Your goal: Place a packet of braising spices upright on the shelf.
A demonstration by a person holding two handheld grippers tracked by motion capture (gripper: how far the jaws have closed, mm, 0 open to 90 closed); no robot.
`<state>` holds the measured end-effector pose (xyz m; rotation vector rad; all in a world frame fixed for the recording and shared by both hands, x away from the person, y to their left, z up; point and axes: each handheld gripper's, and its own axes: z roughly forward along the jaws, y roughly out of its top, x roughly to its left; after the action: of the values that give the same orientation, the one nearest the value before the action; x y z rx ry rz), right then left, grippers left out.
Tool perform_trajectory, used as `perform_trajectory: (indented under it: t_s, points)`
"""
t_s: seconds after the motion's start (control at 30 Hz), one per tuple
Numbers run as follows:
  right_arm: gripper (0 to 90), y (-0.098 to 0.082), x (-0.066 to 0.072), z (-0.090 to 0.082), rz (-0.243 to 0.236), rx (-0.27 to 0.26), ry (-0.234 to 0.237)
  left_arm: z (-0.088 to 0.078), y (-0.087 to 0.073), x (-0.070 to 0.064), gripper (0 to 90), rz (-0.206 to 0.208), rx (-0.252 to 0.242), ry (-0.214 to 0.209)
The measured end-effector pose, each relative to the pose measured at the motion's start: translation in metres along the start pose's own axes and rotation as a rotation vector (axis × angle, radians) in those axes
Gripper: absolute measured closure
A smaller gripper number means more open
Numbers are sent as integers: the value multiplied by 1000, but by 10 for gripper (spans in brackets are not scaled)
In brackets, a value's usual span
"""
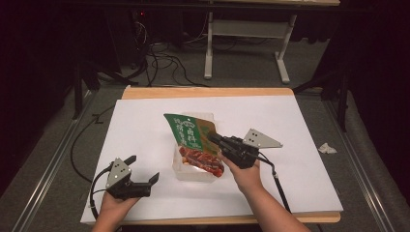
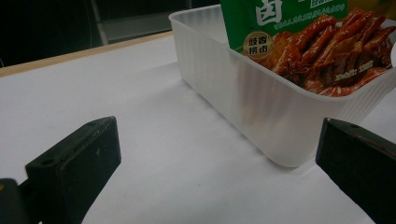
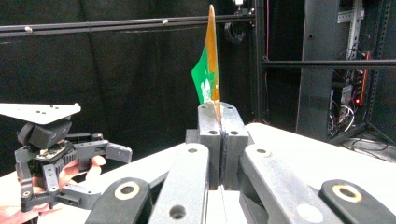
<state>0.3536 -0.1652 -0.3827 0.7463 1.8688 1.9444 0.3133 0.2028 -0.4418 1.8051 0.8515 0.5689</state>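
Glossy snack pouch (image 1: 192, 140), ribbed translucent tub (image 1: 180, 166) — right claw (image 1: 216, 139) clamped.

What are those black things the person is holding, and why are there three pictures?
A person sits at a table covered in white paper, holding a pair of black tongs in each hand. One picture comes from a camera up high, looking down. The other two come from small cameras riding on the tongs, so you see the black jaws poking up from the bottom. The right tongs are squeezed shut on the edge of a green snack packet, whose lower end sits in a clear plastic box. The left tongs are open and hold nothing, just in front of the box. A bit of crumpled paper lies off to the side.
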Motion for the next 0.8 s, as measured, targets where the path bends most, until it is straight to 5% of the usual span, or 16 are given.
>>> perform_trajectory:
  t_s: [0.4, 0.8]
  points:
    - [900, 0, 1, -3, 10, 24, 3, 0, -1, 2, 4, -7, 3, 1]
    - [900, -16, -9, -13, 23, 176, -19, 1, -1, 2, 4, -5, 6, -3]
